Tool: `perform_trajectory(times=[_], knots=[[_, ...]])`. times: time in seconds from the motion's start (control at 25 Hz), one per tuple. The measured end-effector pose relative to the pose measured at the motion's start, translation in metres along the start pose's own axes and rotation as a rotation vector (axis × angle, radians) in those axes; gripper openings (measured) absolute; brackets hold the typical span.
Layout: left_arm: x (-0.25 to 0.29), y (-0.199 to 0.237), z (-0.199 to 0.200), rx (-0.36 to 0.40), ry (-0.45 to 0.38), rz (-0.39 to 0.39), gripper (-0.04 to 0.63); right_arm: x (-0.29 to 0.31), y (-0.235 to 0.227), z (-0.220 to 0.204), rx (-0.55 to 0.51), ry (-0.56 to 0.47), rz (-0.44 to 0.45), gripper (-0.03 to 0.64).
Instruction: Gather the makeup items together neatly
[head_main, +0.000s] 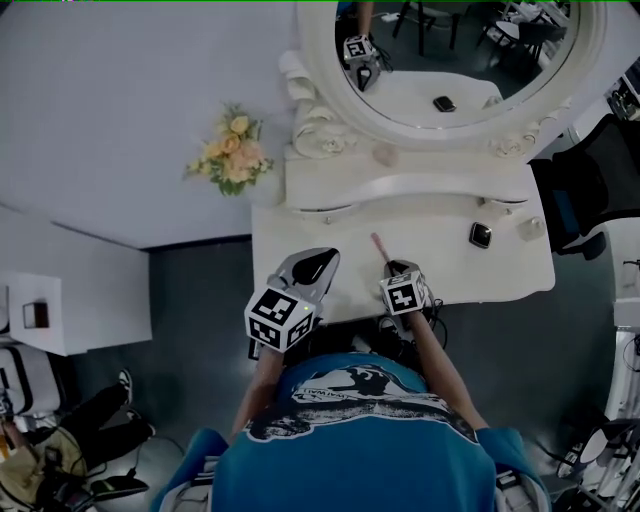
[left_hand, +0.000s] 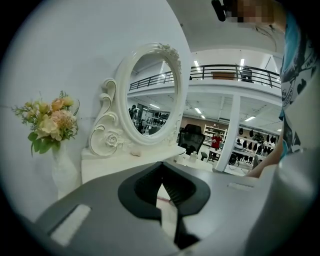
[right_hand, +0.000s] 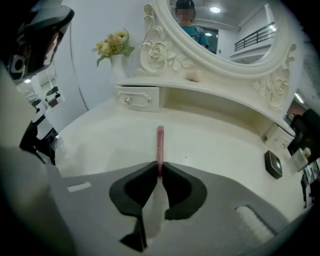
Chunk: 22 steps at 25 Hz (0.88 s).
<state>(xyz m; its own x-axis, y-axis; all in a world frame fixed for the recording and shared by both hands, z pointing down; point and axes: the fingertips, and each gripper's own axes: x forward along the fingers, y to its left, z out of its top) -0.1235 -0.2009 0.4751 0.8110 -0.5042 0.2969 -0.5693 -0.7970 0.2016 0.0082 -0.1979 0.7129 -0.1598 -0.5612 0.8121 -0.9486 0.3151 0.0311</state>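
Pink stick (right_hand: 160, 142) pinched by right tool (right_hand: 160, 167), head view hiding the grip; left tool (left_hand: 161, 167) pressed together.

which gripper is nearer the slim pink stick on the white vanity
Right. The right gripper pinches the slim pink stick at its near end; the left gripper sits apart to its left.

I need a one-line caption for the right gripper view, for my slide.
Right hand-held gripper closed on a slim pink makeup stick at a white vanity table.
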Motion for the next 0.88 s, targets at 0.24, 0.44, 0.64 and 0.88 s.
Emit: perform_trajectory(times=[0.24,0.44,0.64,0.88], knots=[[-0.003,0.001,-0.002,0.009,0.005,-0.03,0.014,0.0,-0.007,-0.006,0.272,0.005,-0.053,0.034],[-0.008,0.006,-0.003,0.013,0.006,-0.032,0.014,-0.003,0.0,-0.006,0.43,0.026,-0.064,0.035],[-0.012,0.012,-0.004,0.011,0.003,-0.03,0.014,-0.001,0.005,-0.007,0.415,0.024,-0.059,0.064],[-0.007,0.011,-0.006,0.009,0.011,-0.051,0.014,-0.009,0.003,0.006,0.417,-0.028,-0.032,0.124]])
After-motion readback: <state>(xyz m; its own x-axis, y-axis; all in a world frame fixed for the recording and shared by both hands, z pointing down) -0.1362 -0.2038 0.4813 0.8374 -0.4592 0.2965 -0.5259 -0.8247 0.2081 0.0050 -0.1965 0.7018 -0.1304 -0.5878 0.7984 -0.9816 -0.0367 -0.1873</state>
